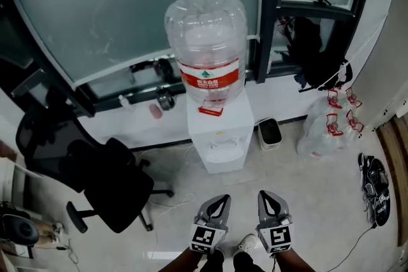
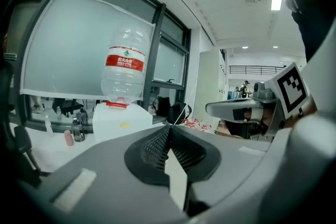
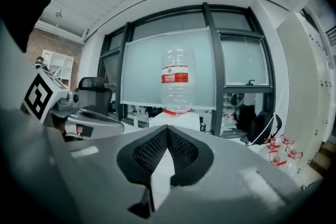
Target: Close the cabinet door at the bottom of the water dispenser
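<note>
A white water dispenser (image 1: 220, 130) stands against the glass wall with a large clear bottle (image 1: 205, 41) upside down on top. Seen from above, its bottom cabinet door is hidden. My left gripper (image 1: 220, 199) and right gripper (image 1: 266, 195) hover side by side over the floor in front of it, apart from it, both shut with nothing held. In the left gripper view the shut left gripper (image 2: 169, 128) covers the dispenser's (image 2: 123, 118) lower part. In the right gripper view the shut right gripper (image 3: 167, 128) likewise hides everything below the dispenser's top (image 3: 176, 118).
A black office chair (image 1: 108, 181) stands left of the dispenser. A small black-lidded bin (image 1: 270, 134) and bags of empty bottles (image 1: 325, 127) sit to its right. Shoes (image 1: 376, 181) and a cable lie on the floor at far right.
</note>
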Motion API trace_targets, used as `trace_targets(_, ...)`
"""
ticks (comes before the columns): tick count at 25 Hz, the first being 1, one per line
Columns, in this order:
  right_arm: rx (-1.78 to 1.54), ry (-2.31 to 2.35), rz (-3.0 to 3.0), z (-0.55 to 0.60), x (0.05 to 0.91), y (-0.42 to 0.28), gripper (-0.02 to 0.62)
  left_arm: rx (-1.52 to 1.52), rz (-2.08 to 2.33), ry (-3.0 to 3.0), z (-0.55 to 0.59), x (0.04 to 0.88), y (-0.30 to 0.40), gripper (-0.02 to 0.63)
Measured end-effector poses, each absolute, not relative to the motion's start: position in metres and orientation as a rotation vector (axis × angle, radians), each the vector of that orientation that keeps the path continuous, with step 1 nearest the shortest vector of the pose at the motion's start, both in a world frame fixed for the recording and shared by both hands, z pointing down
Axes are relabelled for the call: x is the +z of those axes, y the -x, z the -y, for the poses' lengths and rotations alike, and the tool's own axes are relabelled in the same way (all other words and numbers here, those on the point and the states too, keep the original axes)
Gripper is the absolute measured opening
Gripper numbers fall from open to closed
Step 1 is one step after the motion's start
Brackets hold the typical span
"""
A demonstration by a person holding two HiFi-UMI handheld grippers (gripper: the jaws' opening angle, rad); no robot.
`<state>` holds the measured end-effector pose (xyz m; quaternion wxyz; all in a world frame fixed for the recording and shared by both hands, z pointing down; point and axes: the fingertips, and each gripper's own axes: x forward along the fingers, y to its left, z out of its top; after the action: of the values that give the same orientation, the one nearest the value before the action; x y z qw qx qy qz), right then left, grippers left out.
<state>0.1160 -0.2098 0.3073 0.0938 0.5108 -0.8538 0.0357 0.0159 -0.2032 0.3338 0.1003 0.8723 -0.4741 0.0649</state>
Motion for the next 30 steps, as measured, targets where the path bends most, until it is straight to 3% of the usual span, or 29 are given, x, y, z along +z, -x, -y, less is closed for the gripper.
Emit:
trace_targets(7, 0.021, -1.488, 2.583, 0.199, 0.266, -0.107, 0.003, 0.128, 1.395, -2.687, 0.2, 0.281, -0.018, 0.018)
trace_targets(30, -0.079, -1.472, 2.625, 0.188, 0.238, -0.093, 0.002, 0.039, 1.52, -2.694, 0.195, 0.259, 0.004, 0.018)
